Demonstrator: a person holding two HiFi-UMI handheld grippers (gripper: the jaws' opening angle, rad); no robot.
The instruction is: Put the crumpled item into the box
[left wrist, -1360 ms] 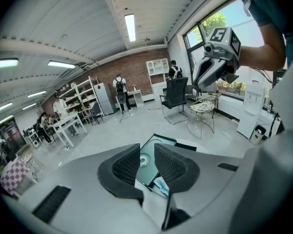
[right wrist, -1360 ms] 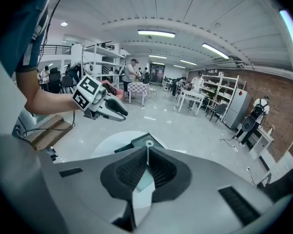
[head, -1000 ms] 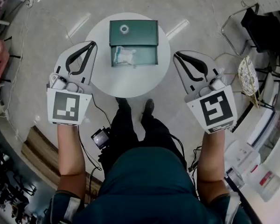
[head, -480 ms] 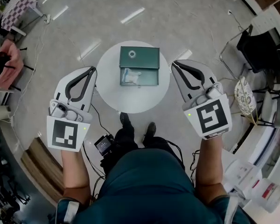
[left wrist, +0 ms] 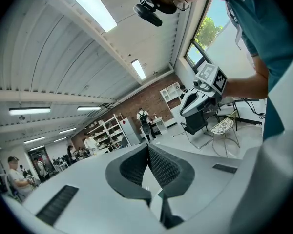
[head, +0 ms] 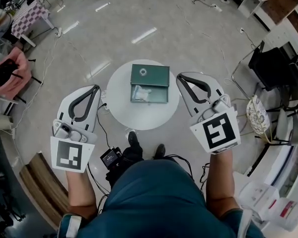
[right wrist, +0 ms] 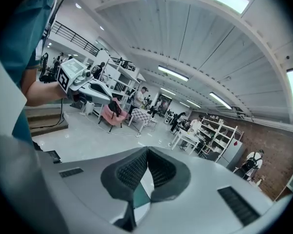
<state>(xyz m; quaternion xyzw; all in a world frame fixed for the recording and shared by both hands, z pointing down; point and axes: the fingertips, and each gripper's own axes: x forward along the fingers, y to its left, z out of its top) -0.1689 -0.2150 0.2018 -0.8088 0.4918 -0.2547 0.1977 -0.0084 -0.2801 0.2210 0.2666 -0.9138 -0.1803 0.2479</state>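
A dark green box (head: 149,76) lies open on a small round white table (head: 124,114) far below me. A crumpled white item (head: 140,94) rests inside the box's open half. My left gripper (head: 96,87) hangs left of the table, high above the floor, shut and empty. Just right of the box is my right gripper (head: 179,76), also shut with nothing held. In the left gripper view the ribbed pads (left wrist: 158,165) meet at the tips; the right gripper view shows its pads (right wrist: 134,169) pressed together the same way. Both gripper views point up at the hall and ceiling.
A black chair (head: 270,63) and a wicker chair (head: 257,114) stand to the right, with white shelving at the lower right. A pink chair (head: 5,76) is at the left. Cables and a small black device (head: 110,157) lie on the floor by the person's feet.
The table and box have shrunk and shifted down in the head view, as if seen from higher and farther. Both grippers stay shut and raised; the right one drifted slightly left.
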